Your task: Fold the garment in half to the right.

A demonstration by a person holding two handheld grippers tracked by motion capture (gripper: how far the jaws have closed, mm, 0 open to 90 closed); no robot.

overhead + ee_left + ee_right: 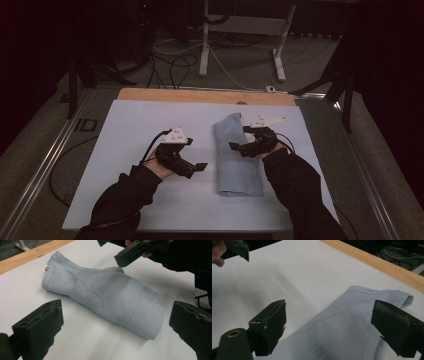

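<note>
The folded pale-blue knit garment (pixel 235 156) lies lengthwise toward the table's far edge, under the gaping right gripper (pixel 240 138), the left gripper (pixel 195 154) equally agape beside it.

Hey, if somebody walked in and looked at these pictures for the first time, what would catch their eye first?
Probably the pale blue folded garment, lying right of centre on the white sheet that covers the table. Next, the two black grippers flanking it: the left gripper is off to the garment's left, above the white sheet, and the right gripper is over the garment's middle, both with jaws spread wide and holding nothing. Behind the table, the room is dark, with cables across the floor.
</note>
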